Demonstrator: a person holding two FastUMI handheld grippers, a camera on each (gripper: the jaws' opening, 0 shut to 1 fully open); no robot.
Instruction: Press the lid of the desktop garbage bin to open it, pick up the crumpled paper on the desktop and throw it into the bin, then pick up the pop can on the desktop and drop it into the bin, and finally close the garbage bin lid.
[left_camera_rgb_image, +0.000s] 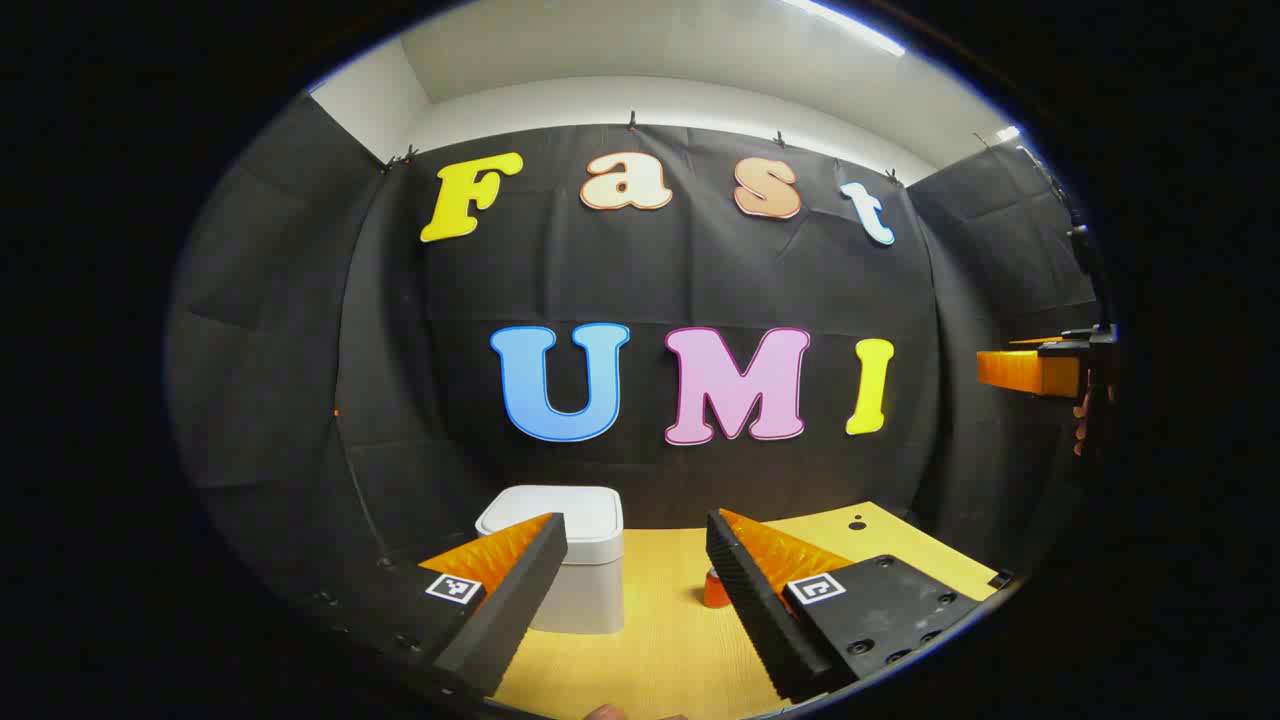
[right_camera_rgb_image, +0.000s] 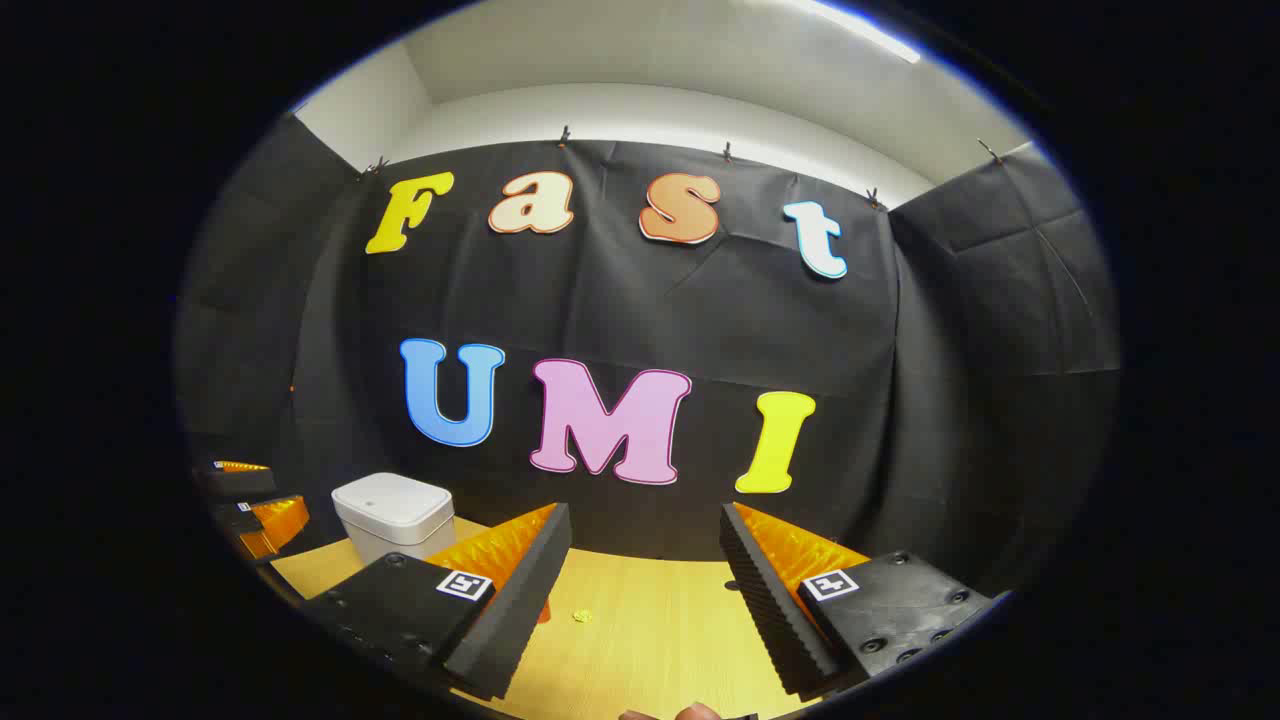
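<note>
The white desktop bin (left_camera_rgb_image: 575, 585) stands on the wooden table with its lid (left_camera_rgb_image: 550, 508) down, just beyond my left gripper (left_camera_rgb_image: 635, 525), which hovers open and holds nothing. An orange pop can (left_camera_rgb_image: 714, 592) peeks out from behind one of that gripper's fingers. In the right gripper view the bin (right_camera_rgb_image: 392, 515) sits far left, and a small yellowish crumpled scrap (right_camera_rgb_image: 580, 616) lies on the table. A sliver of the orange can (right_camera_rgb_image: 544, 610) shows beside a finger. My right gripper (right_camera_rgb_image: 645, 520) is open and empty, above the table.
The wooden table (left_camera_rgb_image: 660, 640) runs back to the black cloth wall. The right gripper (left_camera_rgb_image: 1040, 372) shows at the far right edge of the left gripper view, held in a hand. In the right gripper view, the left gripper (right_camera_rgb_image: 250, 500) appears at the far left, near the bin.
</note>
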